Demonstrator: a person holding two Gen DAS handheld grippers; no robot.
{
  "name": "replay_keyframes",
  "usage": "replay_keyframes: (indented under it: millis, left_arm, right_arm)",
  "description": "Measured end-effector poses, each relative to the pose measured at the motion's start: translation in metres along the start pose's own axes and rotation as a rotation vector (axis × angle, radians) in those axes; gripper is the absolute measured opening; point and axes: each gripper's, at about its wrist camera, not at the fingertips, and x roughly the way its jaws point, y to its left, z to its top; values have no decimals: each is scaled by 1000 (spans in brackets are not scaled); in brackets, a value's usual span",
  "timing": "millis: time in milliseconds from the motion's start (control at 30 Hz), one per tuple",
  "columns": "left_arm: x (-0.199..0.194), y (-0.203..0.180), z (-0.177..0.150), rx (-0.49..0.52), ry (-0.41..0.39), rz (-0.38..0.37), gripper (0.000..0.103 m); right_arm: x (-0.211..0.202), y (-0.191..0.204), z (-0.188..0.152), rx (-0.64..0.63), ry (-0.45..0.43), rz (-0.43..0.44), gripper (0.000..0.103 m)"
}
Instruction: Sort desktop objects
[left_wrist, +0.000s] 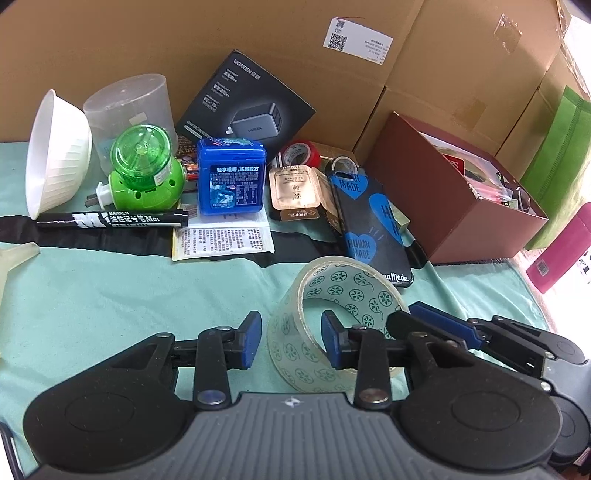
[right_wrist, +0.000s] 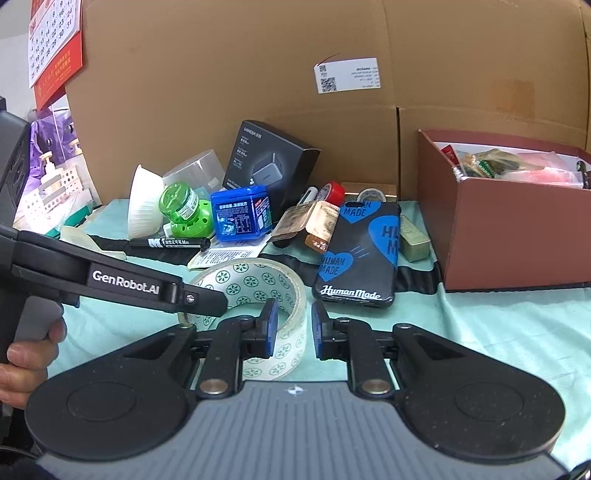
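Observation:
A roll of clear tape (left_wrist: 354, 280) printed with green flowers stands on edge on the teal cloth (left_wrist: 92, 295). My left gripper (left_wrist: 291, 339) straddles its near wall, one pad inside the ring and one outside. A gap shows at the outer pad, so the jaws are open. My right gripper (left_wrist: 406, 317) comes in from the right at the roll's other side. In the right wrist view my right gripper (right_wrist: 294, 328) has the tape (right_wrist: 251, 280) wall between its pads, with a sliver of space at the outer pad. The left gripper (right_wrist: 207, 304) reaches the roll from the left.
Behind the tape lie a black and blue phone case (left_wrist: 373, 229), a blue box (left_wrist: 231, 181), a black marker (left_wrist: 110, 219), a green plug-in device (left_wrist: 147, 173), a white bowl (left_wrist: 55, 155) and red tape (left_wrist: 301, 151). A full brown box (left_wrist: 461, 221) stands right. Cardboard boxes (left_wrist: 258, 33) wall the back.

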Motion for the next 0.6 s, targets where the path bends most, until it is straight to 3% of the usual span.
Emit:
replay_keyframes:
  millis: [67,300,467,600]
  left_arm:
    - [1,-1,0,4,2,-14,29]
    - [-3,-9,-3,35,-17,15,27]
    - [-12,-16,-1,43,-42,40,20]
    - [-21,-31,4,69,-79,35,20]
  right_arm:
    - [2,1,0,2,3,-1,18]
    - [10,0,-1,3,2,4,19]
    - [1,2,-3,-16,-26,3,14]
    - [-11,-3,0,-14,-58,-7,12]
